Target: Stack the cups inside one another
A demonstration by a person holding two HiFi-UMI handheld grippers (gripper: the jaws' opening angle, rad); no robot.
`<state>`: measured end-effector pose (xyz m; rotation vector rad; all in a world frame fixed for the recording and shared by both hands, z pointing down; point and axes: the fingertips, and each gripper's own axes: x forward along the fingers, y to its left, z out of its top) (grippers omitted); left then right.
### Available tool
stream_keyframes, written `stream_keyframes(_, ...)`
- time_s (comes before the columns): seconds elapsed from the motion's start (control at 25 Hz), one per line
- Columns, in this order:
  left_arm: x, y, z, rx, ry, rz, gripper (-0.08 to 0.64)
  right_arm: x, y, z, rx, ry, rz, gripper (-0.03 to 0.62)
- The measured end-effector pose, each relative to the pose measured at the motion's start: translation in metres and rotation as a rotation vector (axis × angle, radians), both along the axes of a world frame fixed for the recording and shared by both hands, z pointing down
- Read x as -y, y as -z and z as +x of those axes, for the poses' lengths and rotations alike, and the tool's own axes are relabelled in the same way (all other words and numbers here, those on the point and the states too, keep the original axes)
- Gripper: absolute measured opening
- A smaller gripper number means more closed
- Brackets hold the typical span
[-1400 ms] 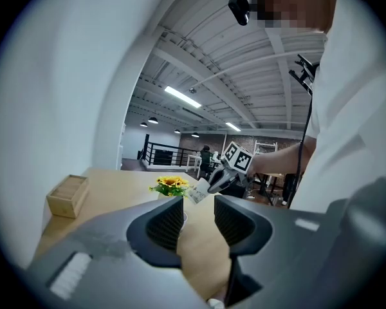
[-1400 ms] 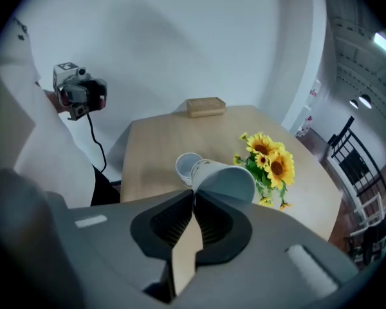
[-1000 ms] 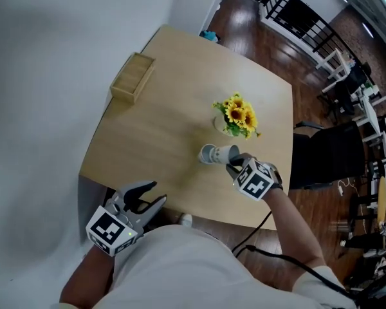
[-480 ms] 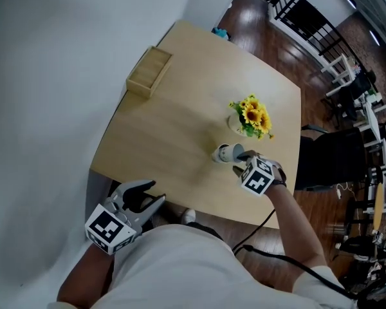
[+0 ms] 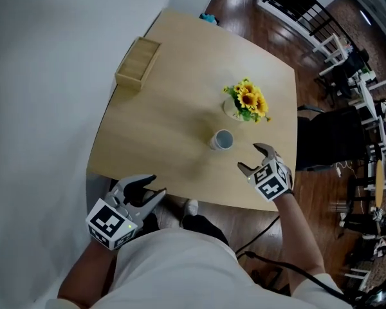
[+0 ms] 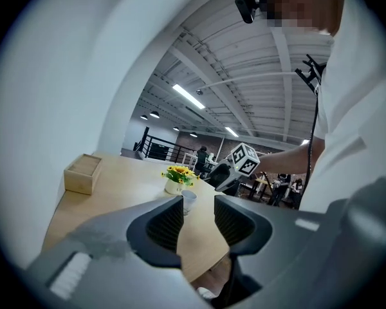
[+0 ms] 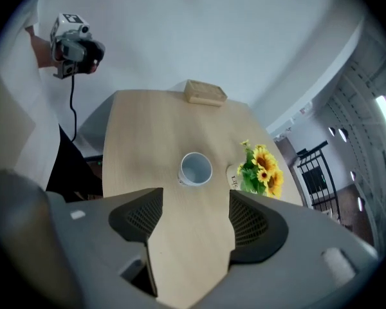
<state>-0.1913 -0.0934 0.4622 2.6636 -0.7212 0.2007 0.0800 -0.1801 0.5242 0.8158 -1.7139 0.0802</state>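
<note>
The white cup (image 5: 222,140) stands upright on the table (image 5: 161,127) beside the sunflowers (image 5: 248,100). This looks like the release step: the right gripper (image 5: 251,158) is near it, jaws opening and empty. The left gripper (image 5: 153,188) waits with jaws apart and empty; next, withdraw without nudging the cup.

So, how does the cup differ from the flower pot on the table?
The cup is empty; the flower pot holds sunflowers. The cup stands nearer the near edge of the table; the flower pot stands beyond it. Both are pale and stand upright on the table.
</note>
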Motion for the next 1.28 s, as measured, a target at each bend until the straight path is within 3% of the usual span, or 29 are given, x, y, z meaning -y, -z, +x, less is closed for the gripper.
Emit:
stream_keyframes(0.2, 0.009, -0.006, 0.017, 0.032, -0.076, -0.001, 0.160, -0.049, 0.021, 0.042, 0.136, -0.230, 0.112, 0.324)
stream_keyframes(0.36, 0.001, 0.004, 0.048, 0.085, -0.163, 0.047, 0.160, -0.114, 0.028, 0.087, 0.240, -0.402, 0.133, 0.324)
stream_keyframes(0.56, -0.032, 0.016, 0.112, 0.126, -0.288, 0.086, 0.160, -0.207, 0.024, 0.137, 0.417, -0.618, 0.148, 0.324)
stream_keyframes(0.72, -0.086, 0.028, 0.171, 0.132, -0.402, 0.111, 0.161, -0.276, 0.031, 0.166, 0.535, -0.721, 0.185, 0.324)
stream_keyframes(0.92, -0.130, 0.041, 0.207, 0.137, -0.422, 0.149, 0.169, -0.334, 0.052, 0.180, 0.607, -0.724, 0.252, 0.324)
stream_keyframes(1.28, -0.187, 0.035, 0.196, 0.196, -0.318, 0.114, 0.169, -0.395, 0.082, 0.159, 0.730, -0.592, 0.284, 0.330)
